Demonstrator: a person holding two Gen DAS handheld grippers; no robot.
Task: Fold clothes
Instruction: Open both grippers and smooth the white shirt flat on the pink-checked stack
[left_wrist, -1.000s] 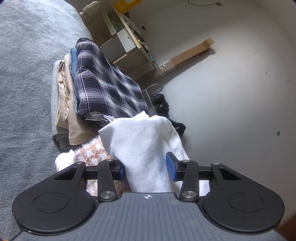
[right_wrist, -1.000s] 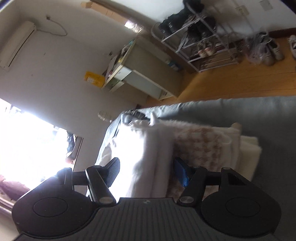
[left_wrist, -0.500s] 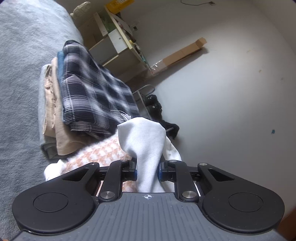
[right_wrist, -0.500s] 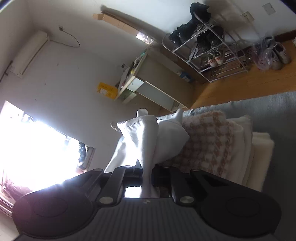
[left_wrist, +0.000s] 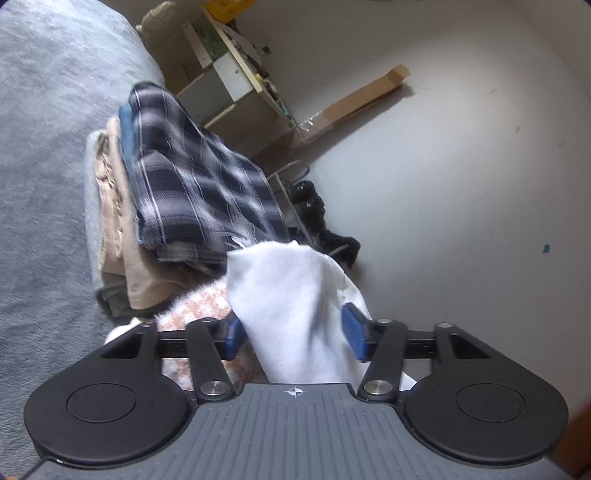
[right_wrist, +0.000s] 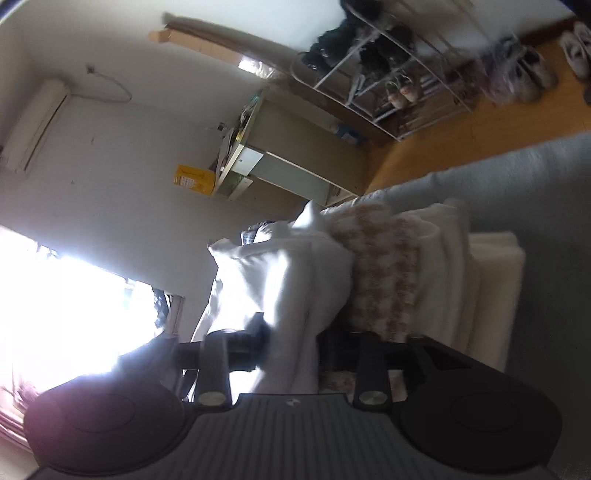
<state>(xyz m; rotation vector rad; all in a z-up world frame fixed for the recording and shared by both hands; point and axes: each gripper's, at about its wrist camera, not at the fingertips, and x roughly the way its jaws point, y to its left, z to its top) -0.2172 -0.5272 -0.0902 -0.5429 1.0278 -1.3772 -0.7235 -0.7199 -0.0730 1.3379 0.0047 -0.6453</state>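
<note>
The left gripper (left_wrist: 293, 332) has just been opening: its blue pads stand apart, with white cloth loose between them. The right gripper (right_wrist: 291, 345) has also just been opening, jaws parted narrowly around white cloth.

The white cloth (left_wrist: 291, 295) lies on top of the knitted garment (left_wrist: 199, 306), which rests on the bed (left_wrist: 44, 184). Behind the white cloth stands the stack of folded clothes (left_wrist: 166, 192); farther behind, the shelf unit (left_wrist: 225, 85).

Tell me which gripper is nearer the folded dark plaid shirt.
Left. The left gripper faces the plaid shirt, just beyond the white garment. From the right gripper, only a sliver shows behind it.
</note>
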